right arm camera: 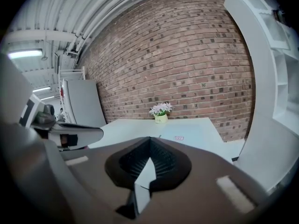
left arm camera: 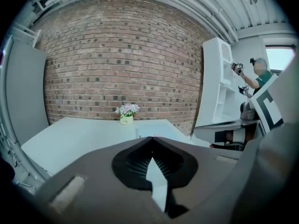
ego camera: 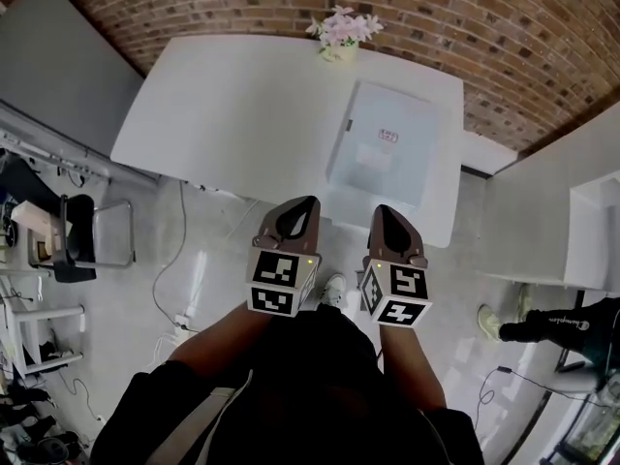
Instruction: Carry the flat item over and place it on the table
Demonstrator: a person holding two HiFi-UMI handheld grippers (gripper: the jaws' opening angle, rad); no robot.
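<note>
1. The head view looks steeply down from above the person. The left claw (ego camera: 306,203) and right claw (ego camera: 387,213) sit side by side low in the middle, and the table (ego camera: 242,105) lies just ahead of their tips.
2. The left gripper view rides on its claw and looks level along the jaws. The table is near, beyond the tip, and the right claw is close on its right.
3. The right gripper view does likewise, with the left claw close on its left.
4. All three views share the table, the flat item (ego camera: 383,148), the flower pot (ego camera: 339,50) farthest from the claws, and the brick wall (ego camera: 504,37) behind.
</note>
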